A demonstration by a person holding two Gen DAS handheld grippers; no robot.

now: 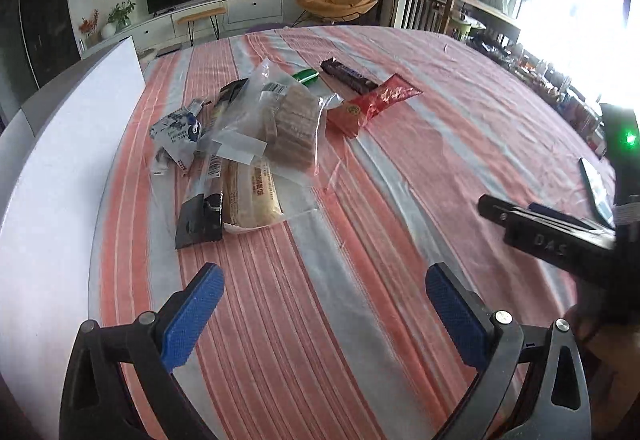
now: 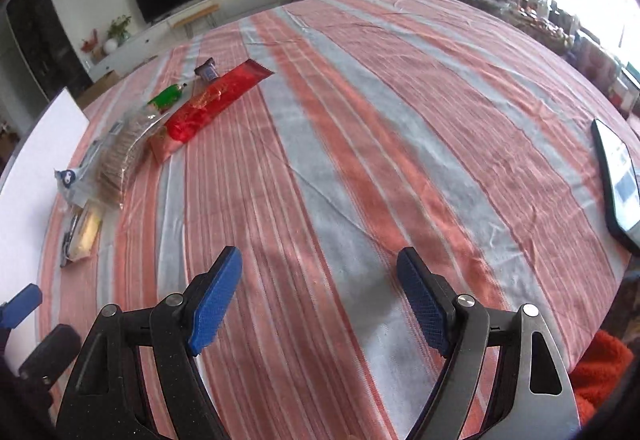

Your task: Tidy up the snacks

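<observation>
Ahead, snack pile; left gripper, right gripper agape.

My right gripper hangs wide open over the striped cloth, nothing in it. Snacks sit far left: red packet, biscuit bag, green wrapper. Phone at right edge.

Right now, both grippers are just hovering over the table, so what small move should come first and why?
Probably ease the left gripper forward toward the black wrapper. Its jaws are open and empty, and that packet is the nearest edge of the snack pile. The right gripper, also open, faces bare tablecloth.
</observation>
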